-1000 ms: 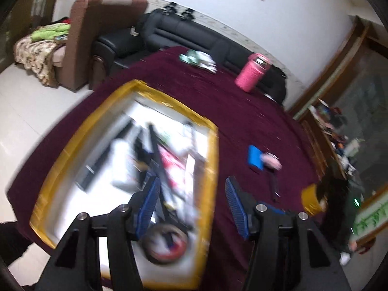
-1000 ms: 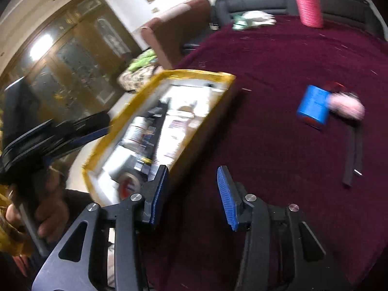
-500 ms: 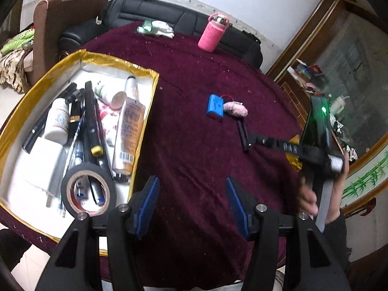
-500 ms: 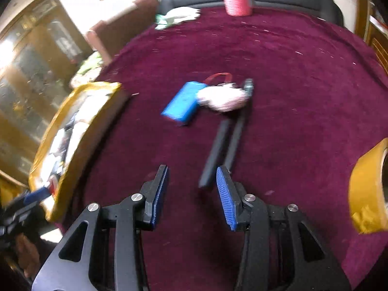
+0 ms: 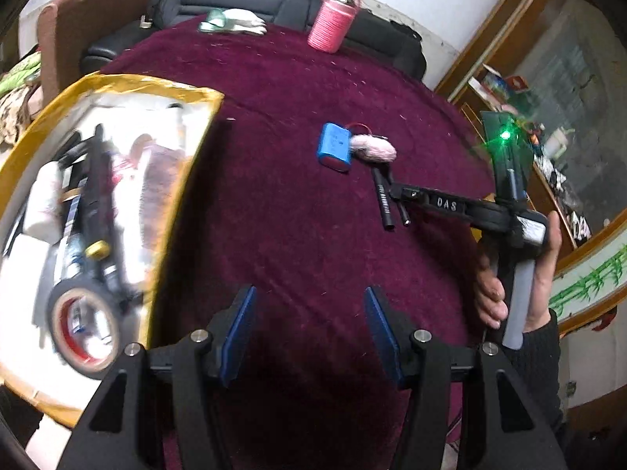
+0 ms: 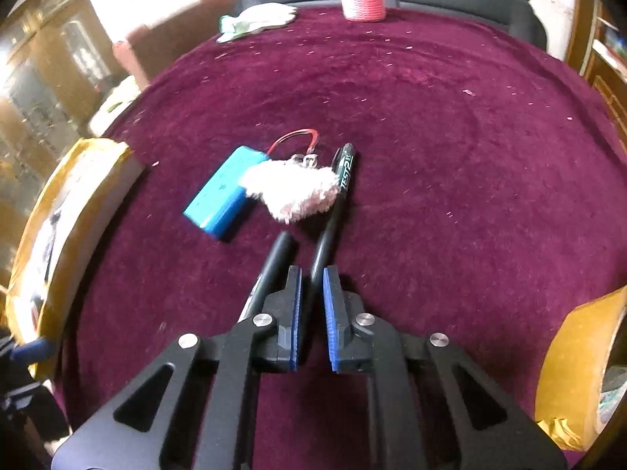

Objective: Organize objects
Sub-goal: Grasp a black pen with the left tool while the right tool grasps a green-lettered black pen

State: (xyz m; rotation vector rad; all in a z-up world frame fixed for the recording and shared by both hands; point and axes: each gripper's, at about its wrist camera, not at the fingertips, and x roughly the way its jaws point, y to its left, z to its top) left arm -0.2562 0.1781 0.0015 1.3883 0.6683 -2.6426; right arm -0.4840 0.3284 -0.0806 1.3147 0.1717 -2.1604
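Right gripper (image 6: 312, 278): fingers (image 6: 294, 305) have just been closing and are now being pressed onto the near end of a black pen (image 6: 333, 211), the one with white lettering near its far tip. Pen is lying on the table (image 6: 450, 156), running away from the fingers toward the far side. A second black pen (image 6: 270, 266) is lying just left of it, outside the left finger, not being gripped.

Far end of the gripped pen is being partly covered by a fluffy pink-white pompom (image 6: 294, 192). A blue battery pack (image 6: 217, 196) with a red wire loop is lying touching the pompom on its left.

Left gripper (image 5: 309, 329): fingers (image 5: 239, 329) are being held wide apart over bare maroon cloth, nothing between them, nothing being touched.

From the left view, the right gripper is being held by a hand (image 5: 521, 278) at the right side, its tip down at the two pens (image 5: 386, 199). Battery pack (image 5: 335, 147) and pompom (image 5: 372, 149) are lying just beyond.

A gold-edged tray (image 5: 184, 180) is sitting at the table's left side, blurred, holding a tape roll (image 5: 84, 321), pens and bottles. A pink bottle (image 5: 333, 19) and a white-green bundle (image 5: 235, 23) are standing at the far edge, well apart from the pens. A yellow tape roll (image 6: 576, 364) is lying at the right edge of the right view.
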